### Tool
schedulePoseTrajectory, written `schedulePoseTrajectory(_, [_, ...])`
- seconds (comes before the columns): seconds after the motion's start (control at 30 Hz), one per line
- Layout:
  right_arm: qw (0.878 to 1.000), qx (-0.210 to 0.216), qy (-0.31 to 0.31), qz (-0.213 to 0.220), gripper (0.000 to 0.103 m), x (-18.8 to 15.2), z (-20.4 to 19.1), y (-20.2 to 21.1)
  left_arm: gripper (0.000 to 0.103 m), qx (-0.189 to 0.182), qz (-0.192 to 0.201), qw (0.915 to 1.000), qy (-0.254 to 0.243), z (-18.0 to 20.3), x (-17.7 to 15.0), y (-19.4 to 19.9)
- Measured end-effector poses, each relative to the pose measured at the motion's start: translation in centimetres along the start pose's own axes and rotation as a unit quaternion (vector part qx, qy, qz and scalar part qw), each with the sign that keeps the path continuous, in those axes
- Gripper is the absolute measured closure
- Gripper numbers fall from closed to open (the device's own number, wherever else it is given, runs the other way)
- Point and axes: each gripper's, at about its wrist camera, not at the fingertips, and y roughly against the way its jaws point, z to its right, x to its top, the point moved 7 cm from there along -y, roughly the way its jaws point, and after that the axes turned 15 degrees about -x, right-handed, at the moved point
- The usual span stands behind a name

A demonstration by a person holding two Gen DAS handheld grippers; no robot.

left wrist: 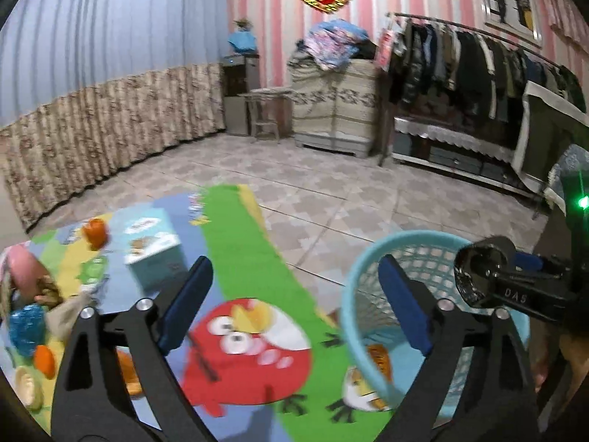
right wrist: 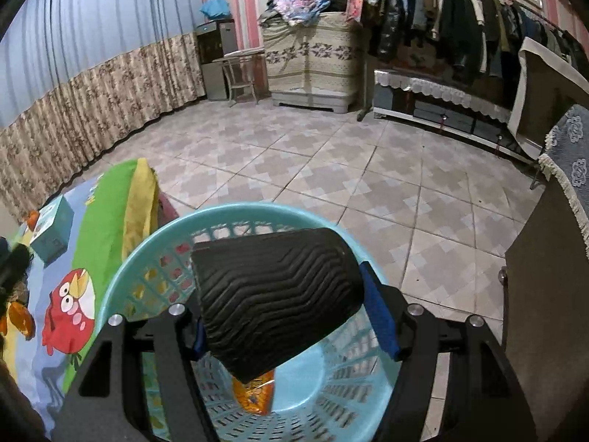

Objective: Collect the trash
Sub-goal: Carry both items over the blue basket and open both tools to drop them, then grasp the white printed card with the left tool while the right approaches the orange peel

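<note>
My right gripper (right wrist: 291, 309) is shut on a black ribbed cup (right wrist: 276, 302) and holds it over the light blue basket (right wrist: 147, 258). An orange wrapper (right wrist: 254, 394) lies in the basket's bottom. In the left wrist view my left gripper (left wrist: 294, 309) is open and empty above the cartoon mat (left wrist: 239, 243), beside the basket (left wrist: 353, 294). The cup (left wrist: 478, 276) in the right gripper shows at the right, over the basket. Trash lies at the mat's left: an orange piece (left wrist: 95, 234), a blue crumpled piece (left wrist: 27, 324), a teal box (left wrist: 152, 250).
Tiled floor (right wrist: 331, 169) stretches ahead. A curtain (right wrist: 92, 84) hangs along the left wall. A covered cabinet (right wrist: 313, 62), a small chair (right wrist: 239, 73) and a clothes rack (right wrist: 460, 18) stand at the back. A dark table (right wrist: 545, 294) with a blue cloth is at the right.
</note>
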Motion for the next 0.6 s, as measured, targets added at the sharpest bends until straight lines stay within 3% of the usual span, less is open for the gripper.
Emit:
schedulePoseTrajectory(0.1, [1.000, 0.008, 0.010, -0.006, 0.035, -0.4, -1.4, 0.0, 0.008, 0.017, 0.008, 0.9997, 0.014, -1.8, 0.0, 1.5])
schedulePoseTrajectory(0.2, [1.000, 0.018, -0.003, -0.009, 0.016, -0.8, -1.9, 0.1, 0.008, 0.032, 0.006, 0.9990, 0.029, -3.9, -0.5, 2.7])
schedulePoseTrajectory(0.37, [1.000, 0.018, -0.019, -0.013, 0.013, -0.9, -1.5, 0.4, 0.007, 0.056, 0.005, 0.9976, 0.040, -6.4, -1.5, 4.5])
schedulePoseTrajectory(0.6, [0.999, 0.026, -0.022, 0.019, 0.011, -0.4, -3.0, 3.1, 0.006, 0.094, 0.012, 0.9930, 0.071, -11.0, -3.2, 8.3])
